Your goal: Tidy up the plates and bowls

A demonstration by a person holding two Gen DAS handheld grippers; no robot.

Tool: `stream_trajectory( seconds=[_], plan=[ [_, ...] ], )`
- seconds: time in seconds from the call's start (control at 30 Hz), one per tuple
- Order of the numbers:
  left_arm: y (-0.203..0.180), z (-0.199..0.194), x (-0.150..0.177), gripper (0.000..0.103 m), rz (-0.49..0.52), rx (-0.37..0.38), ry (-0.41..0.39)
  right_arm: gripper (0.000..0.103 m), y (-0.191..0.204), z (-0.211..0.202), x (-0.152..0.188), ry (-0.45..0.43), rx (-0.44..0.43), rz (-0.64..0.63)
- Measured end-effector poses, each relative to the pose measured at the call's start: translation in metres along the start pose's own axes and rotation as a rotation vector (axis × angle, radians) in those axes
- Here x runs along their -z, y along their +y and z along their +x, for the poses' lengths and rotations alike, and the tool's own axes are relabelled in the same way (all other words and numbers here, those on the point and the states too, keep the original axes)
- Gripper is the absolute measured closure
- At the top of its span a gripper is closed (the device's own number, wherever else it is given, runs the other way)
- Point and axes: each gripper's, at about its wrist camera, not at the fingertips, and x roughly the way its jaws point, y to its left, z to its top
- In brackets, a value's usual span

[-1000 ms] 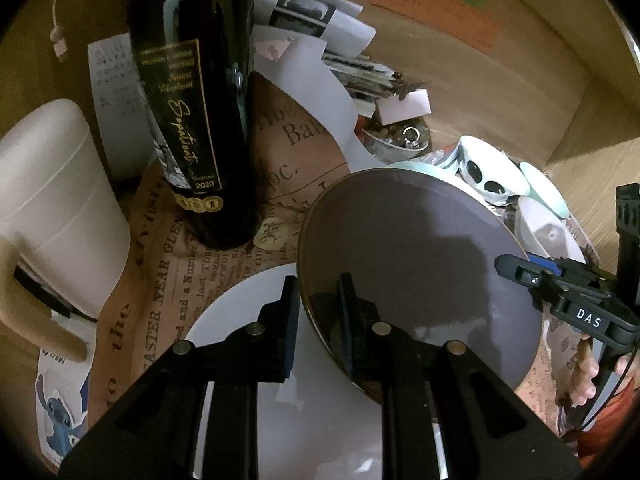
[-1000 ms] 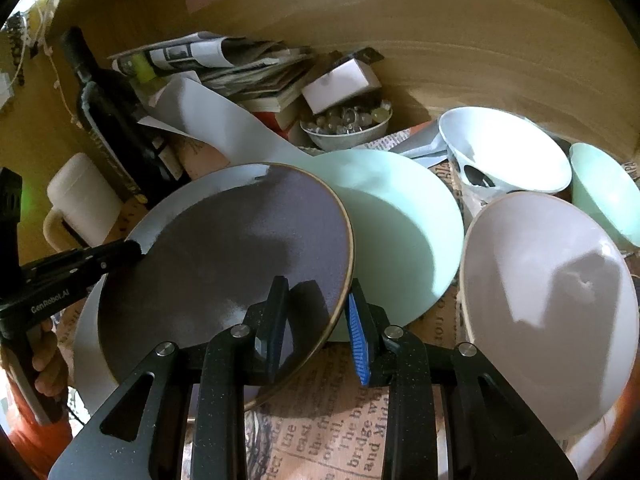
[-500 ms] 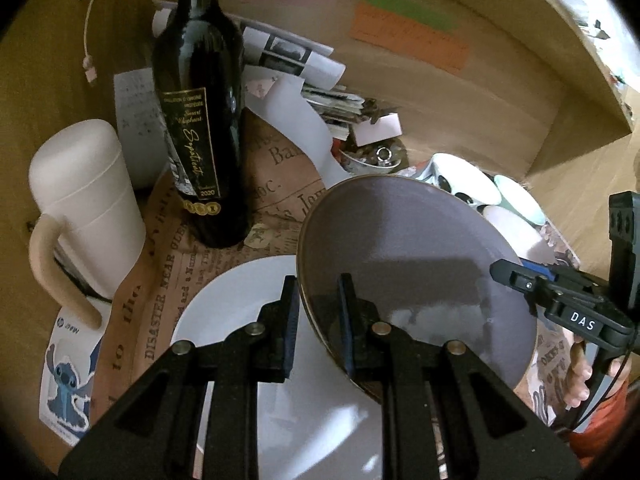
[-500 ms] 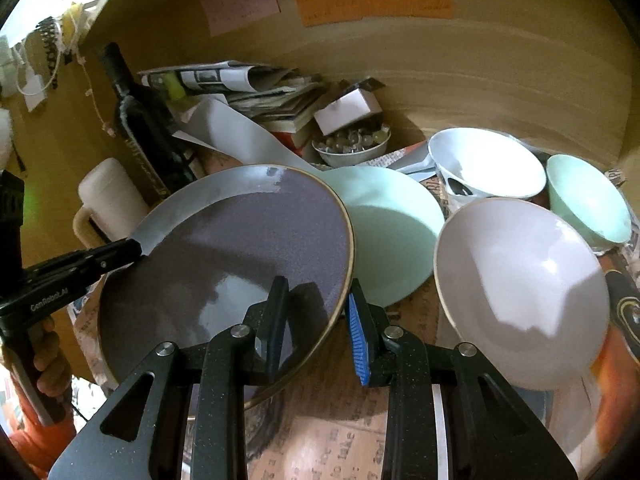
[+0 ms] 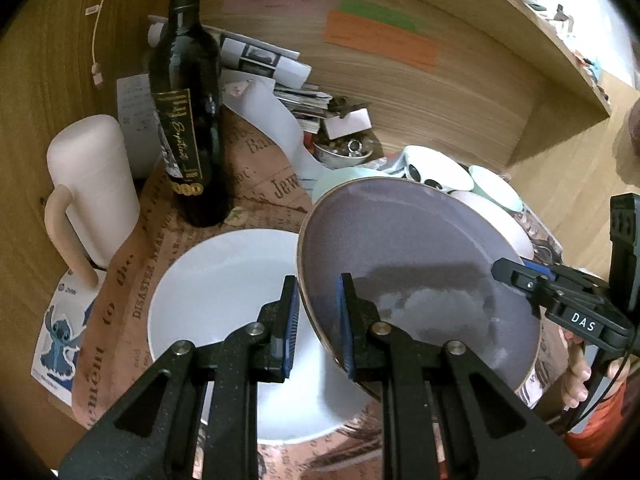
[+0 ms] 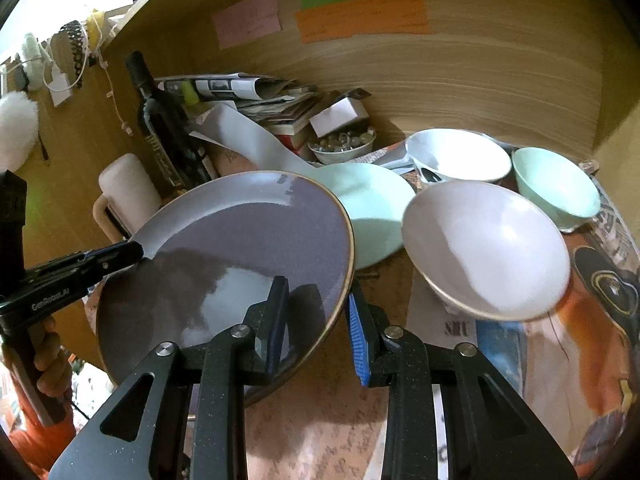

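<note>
A purple-grey plate (image 5: 416, 264) with a thin gold rim hangs in the air, gripped from both sides. My left gripper (image 5: 318, 322) is shut on its left rim, my right gripper (image 6: 318, 320) on its right rim; the plate (image 6: 240, 256) fills the left of the right wrist view. Beneath it lies a white plate (image 5: 224, 292) on the newspaper. A mint plate (image 6: 368, 208) lies behind, with a large white bowl (image 6: 484, 248), a white bowl (image 6: 456, 154) holding a spoon and a mint bowl (image 6: 556, 184) to the right.
A dark wine bottle (image 5: 186, 120) and a cream mug (image 5: 90, 184) stand at the left. Stacked papers (image 6: 256, 96) and a small bowl of trinkets (image 6: 342, 146) sit against the wooden back wall (image 6: 460, 68). A hand in an orange sleeve (image 6: 48, 364) holds the left gripper's handle.
Both grippers have pulled back and risen with the purple-grey plate held between them. More of the white plate below and the bowls to the right now shows.
</note>
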Motion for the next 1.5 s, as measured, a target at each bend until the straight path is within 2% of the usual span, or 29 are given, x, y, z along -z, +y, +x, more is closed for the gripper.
stream_trajectory(
  seconds=[0.43, 0.87, 1.5],
  plan=[
    [-0.031, -0.006, 0.025, 0.085, 0.006, 0.031, 0.011, 0.077, -0.019, -0.026, 0.027, 0.015, 0.015, 0.016],
    [-0.062, 0.005, 0.048, 0.085, 0.014, 0.057, 0.064, 0.077, -0.039, -0.046, 0.054, 0.033, 0.064, 0.004],
    [-0.091, 0.038, 0.060, 0.085, 0.046, 0.071, 0.146, 0.077, -0.075, -0.037, 0.075, 0.111, 0.086, 0.078]
  ],
)
